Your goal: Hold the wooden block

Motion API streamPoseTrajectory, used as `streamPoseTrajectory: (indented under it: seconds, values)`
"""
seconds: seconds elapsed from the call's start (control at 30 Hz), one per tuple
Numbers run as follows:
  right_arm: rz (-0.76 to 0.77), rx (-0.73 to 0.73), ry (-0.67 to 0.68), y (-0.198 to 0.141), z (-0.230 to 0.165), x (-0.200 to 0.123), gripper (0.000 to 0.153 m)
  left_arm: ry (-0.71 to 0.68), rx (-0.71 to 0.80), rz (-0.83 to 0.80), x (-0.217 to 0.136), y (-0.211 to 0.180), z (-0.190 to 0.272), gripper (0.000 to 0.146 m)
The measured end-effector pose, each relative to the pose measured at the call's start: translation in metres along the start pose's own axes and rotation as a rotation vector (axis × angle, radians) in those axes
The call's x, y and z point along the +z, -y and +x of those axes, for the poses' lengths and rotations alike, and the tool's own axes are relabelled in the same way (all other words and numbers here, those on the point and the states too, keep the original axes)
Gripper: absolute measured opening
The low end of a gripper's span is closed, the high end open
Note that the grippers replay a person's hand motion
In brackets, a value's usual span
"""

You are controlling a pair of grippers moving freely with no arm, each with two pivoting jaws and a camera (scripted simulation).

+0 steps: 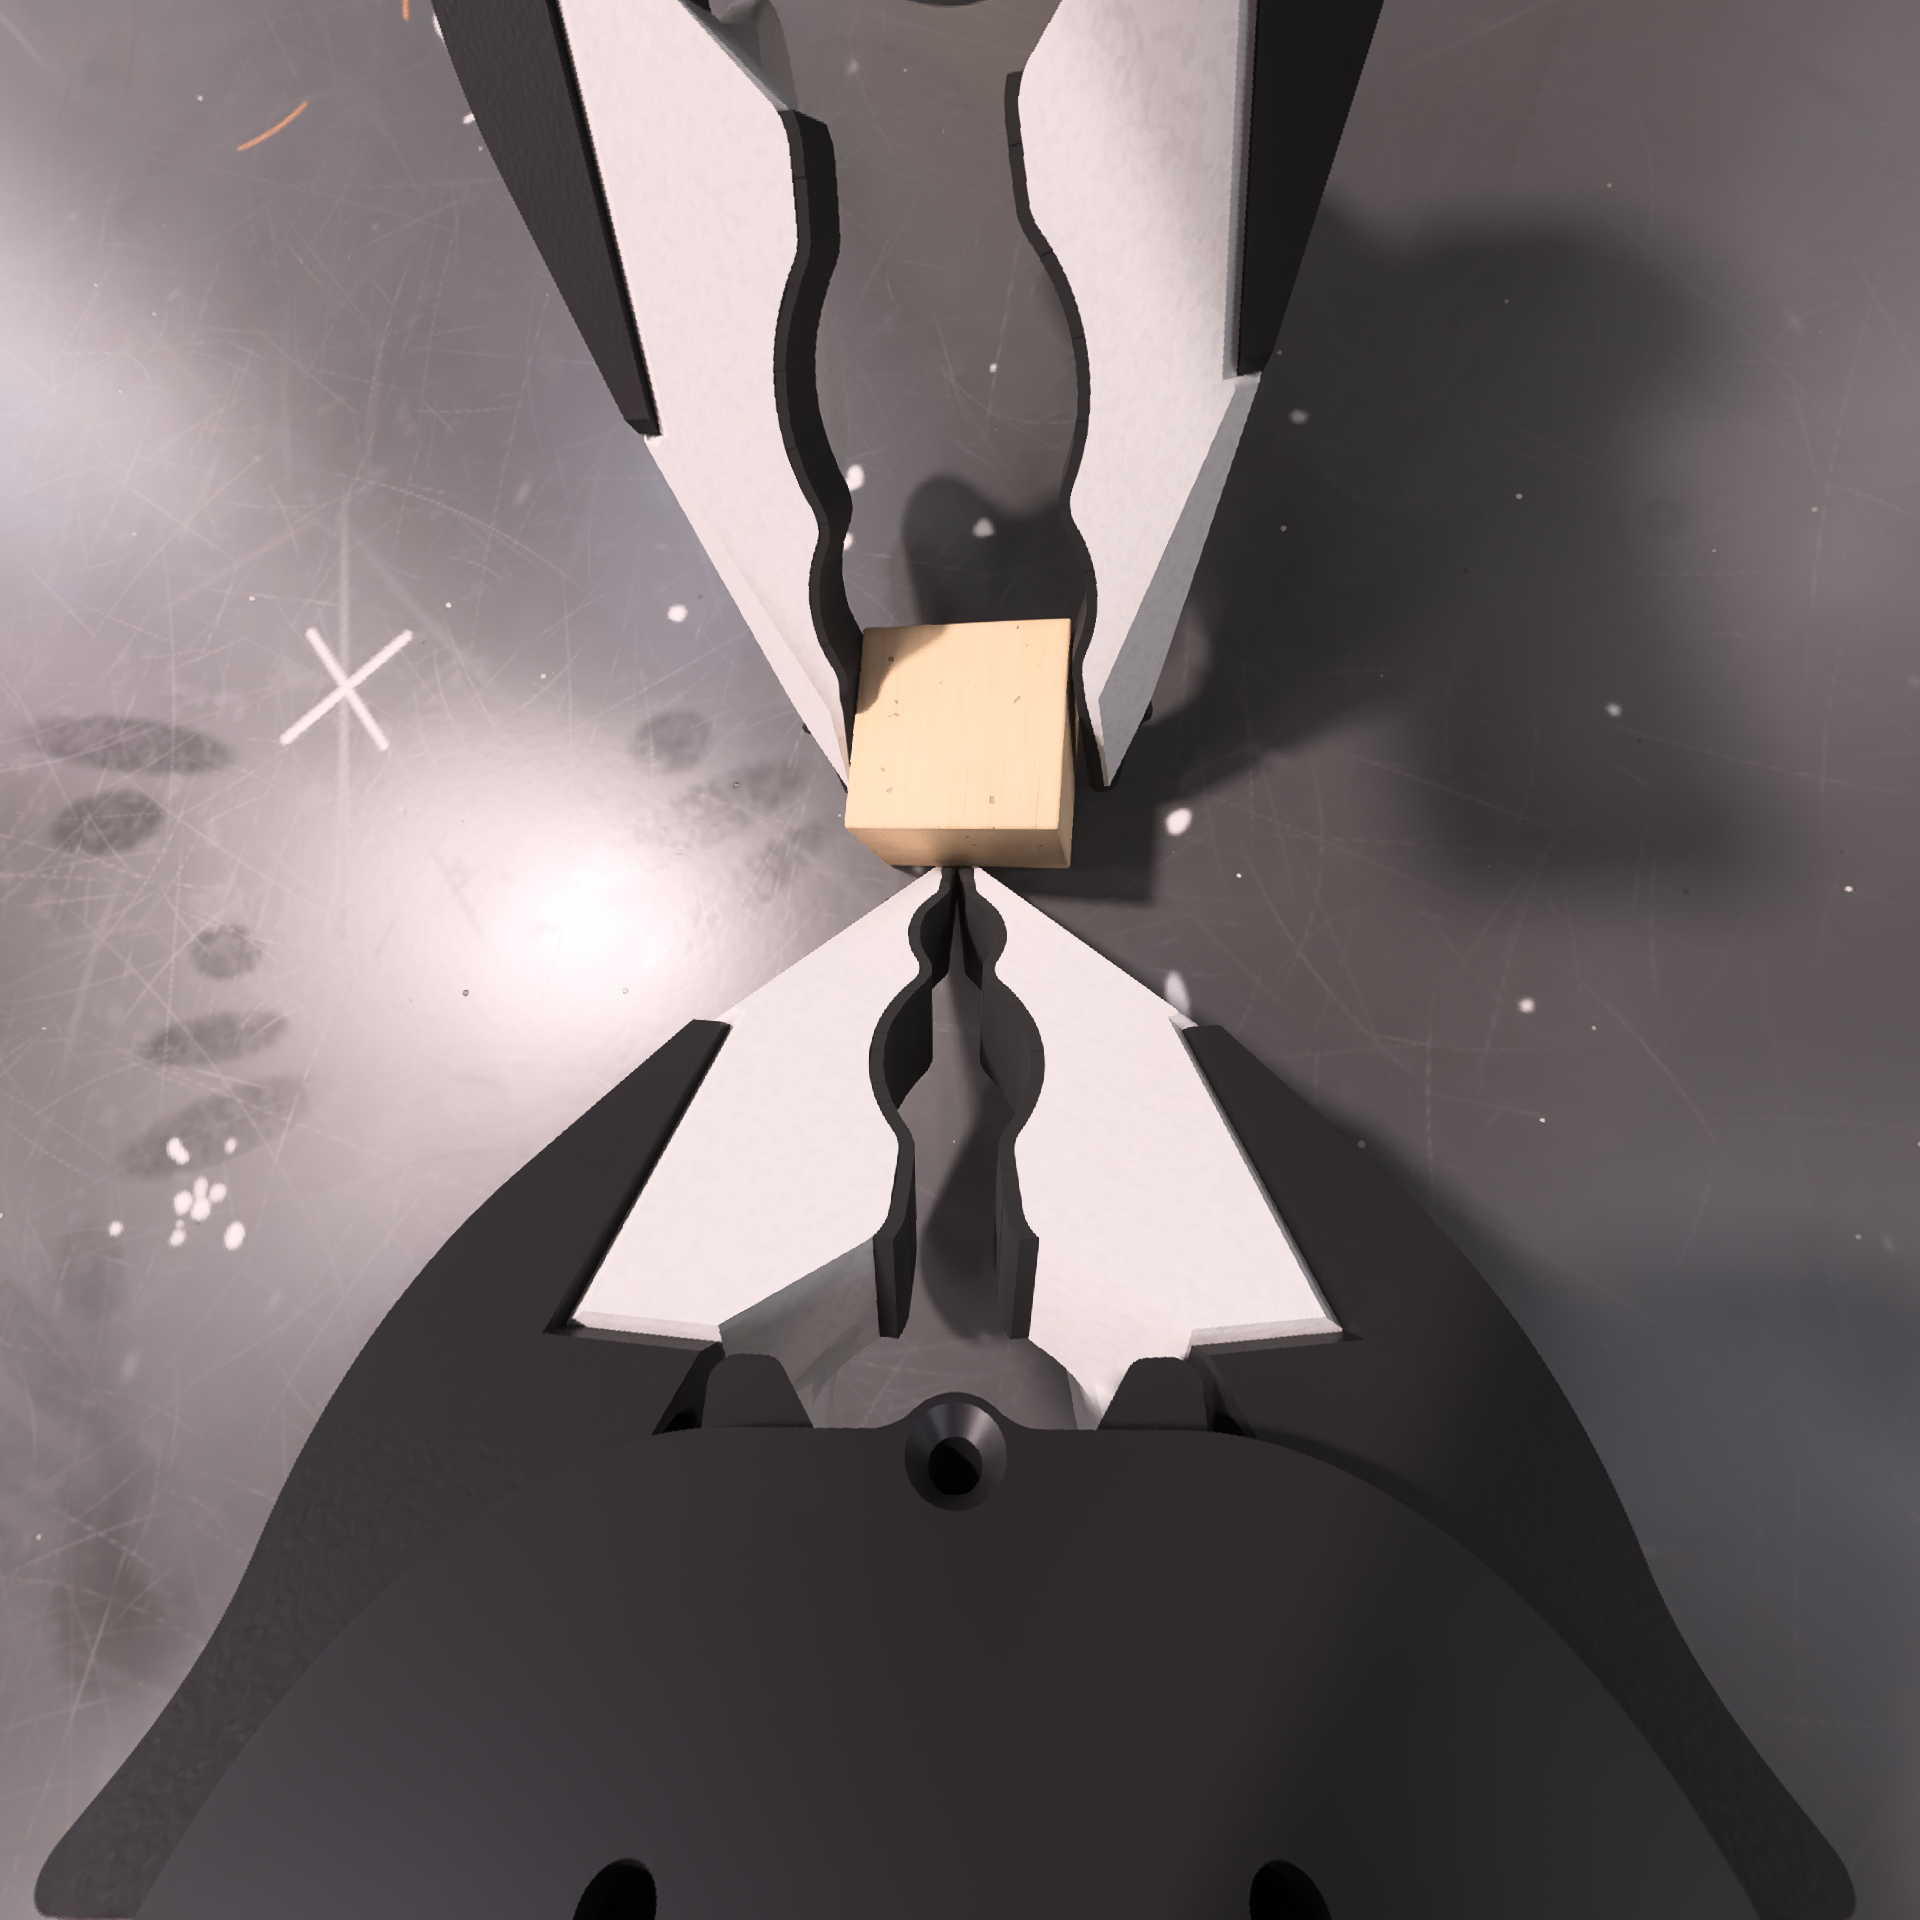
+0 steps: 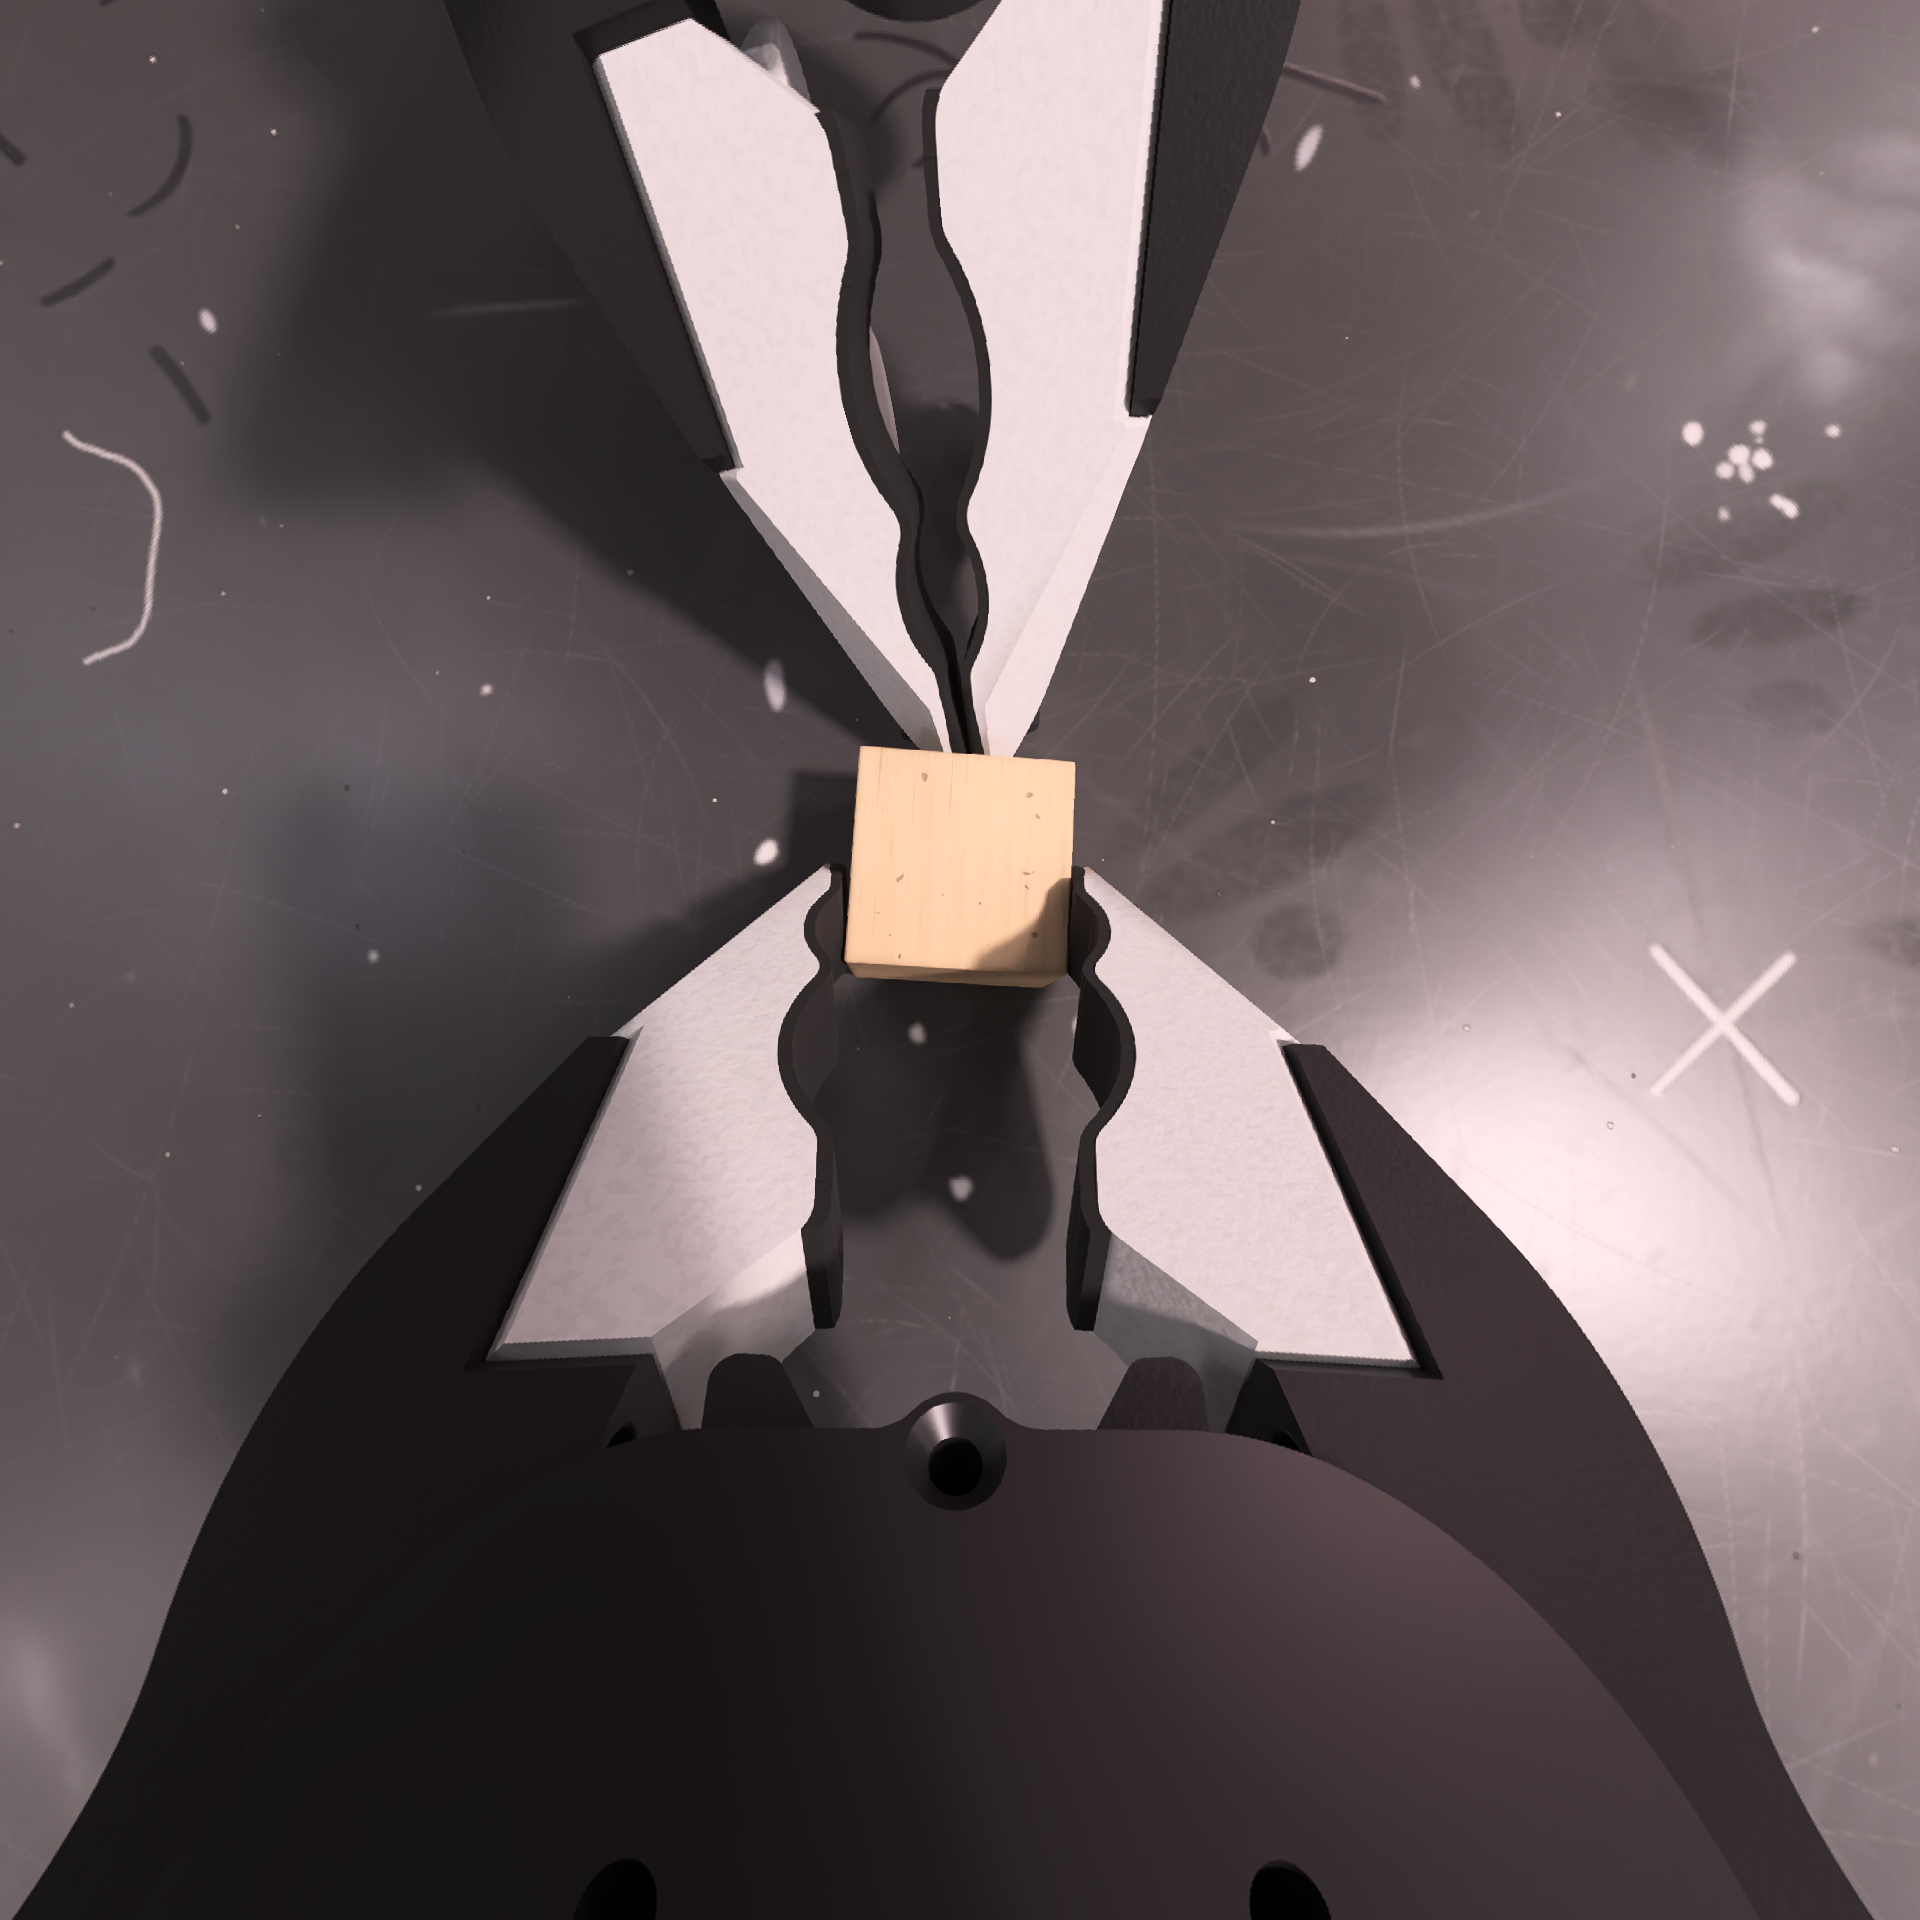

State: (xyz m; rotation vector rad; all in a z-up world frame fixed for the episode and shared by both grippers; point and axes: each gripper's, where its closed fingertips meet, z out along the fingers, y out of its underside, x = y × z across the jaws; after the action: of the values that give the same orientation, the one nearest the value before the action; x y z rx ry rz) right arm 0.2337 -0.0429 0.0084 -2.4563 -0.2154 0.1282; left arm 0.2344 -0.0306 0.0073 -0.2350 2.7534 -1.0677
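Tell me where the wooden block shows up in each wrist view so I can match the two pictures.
Left wrist view: the wooden block sits just above centre, past the closed left gripper, between the far gripper's fingers.
Right wrist view: the wooden block sits near centre, between the right gripper's own fingers.
Shared landmark: the white cross mark on the dark tabletop, left of the block in one view, right in the other.
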Motion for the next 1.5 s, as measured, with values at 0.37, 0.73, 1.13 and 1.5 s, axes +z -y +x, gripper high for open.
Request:
streamPoseTrajectory:
  seconds: [0.37, 0.73, 1.13, 1.5]
  values:
    - [0.014, 0.027, -0.005, 0.0003, 0.0005, 0.0, 0.042, 0.019, 0.015, -0.01, -0.0001, -0.0001, -0.0002, 0.0]
    - [0.028, 0.072, -0.03, 0.0011, 0.0025, 0.0001, 0.042, 0.059, 0.031, -0.007, -0.0009, -0.0007, 0.0008, 0.0]
    - [0.017, 0.092, -0.027, 0.0017, 0.0024, -0.0003, 0.042, 0.06, 0.045, -0.006, -0.0011, -0.0007, 0.001, 0.0]
    - [0.061, 0.105, -0.015, 0.0025, 0.0039, 0.0004, 0.042, 0.099, 0.028, 0.015, -0.0034, -0.0017, -0.0054, 0.012]
